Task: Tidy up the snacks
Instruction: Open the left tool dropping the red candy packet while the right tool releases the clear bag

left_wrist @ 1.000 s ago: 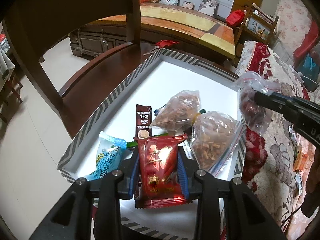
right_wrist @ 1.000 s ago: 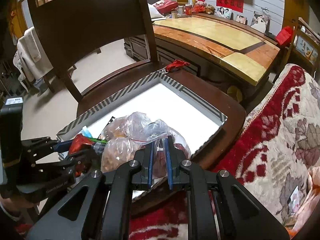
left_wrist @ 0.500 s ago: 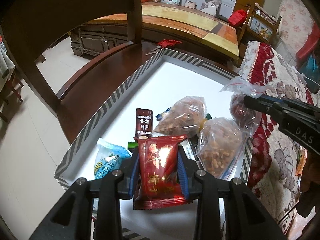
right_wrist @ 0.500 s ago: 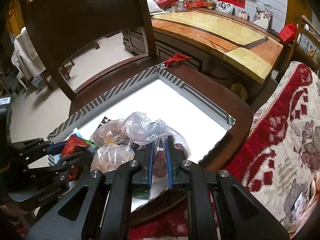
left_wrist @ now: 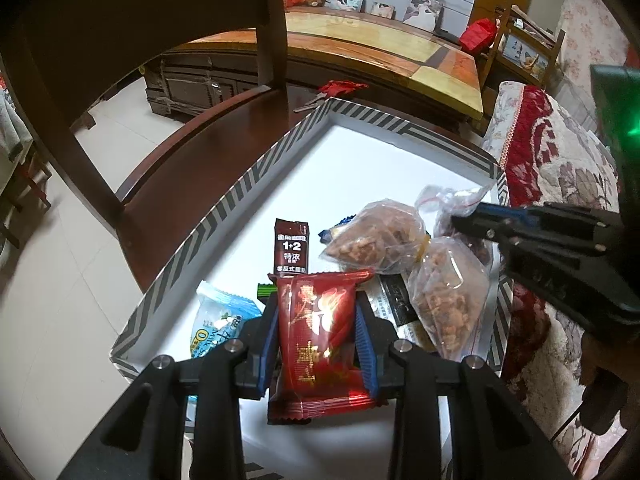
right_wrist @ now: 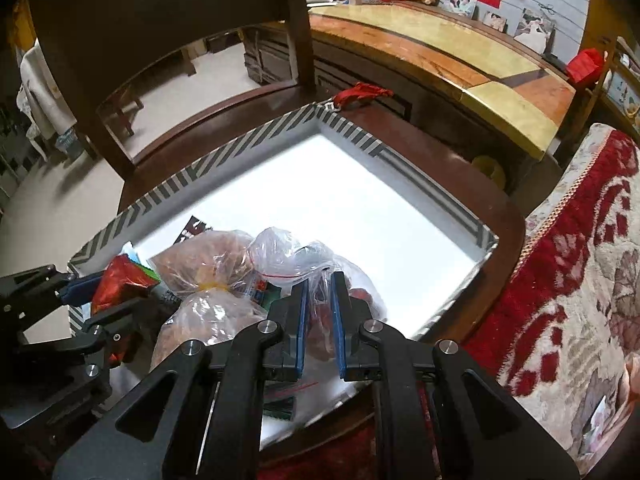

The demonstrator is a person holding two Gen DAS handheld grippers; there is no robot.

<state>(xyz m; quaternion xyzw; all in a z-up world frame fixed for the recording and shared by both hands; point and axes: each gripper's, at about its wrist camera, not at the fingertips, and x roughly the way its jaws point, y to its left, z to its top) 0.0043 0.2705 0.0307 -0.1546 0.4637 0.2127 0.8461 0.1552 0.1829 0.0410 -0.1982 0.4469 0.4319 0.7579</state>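
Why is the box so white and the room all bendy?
Left wrist view: the fisheye lens bends the chair, and glare shines on the red packet. Right wrist view: light washes out the box floor, and the corners go black.

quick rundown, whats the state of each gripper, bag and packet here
left gripper: shut on red packet
right gripper: shut on clear zip bag
two tied nut bags: lying in tray
brown sachet: flat in tray
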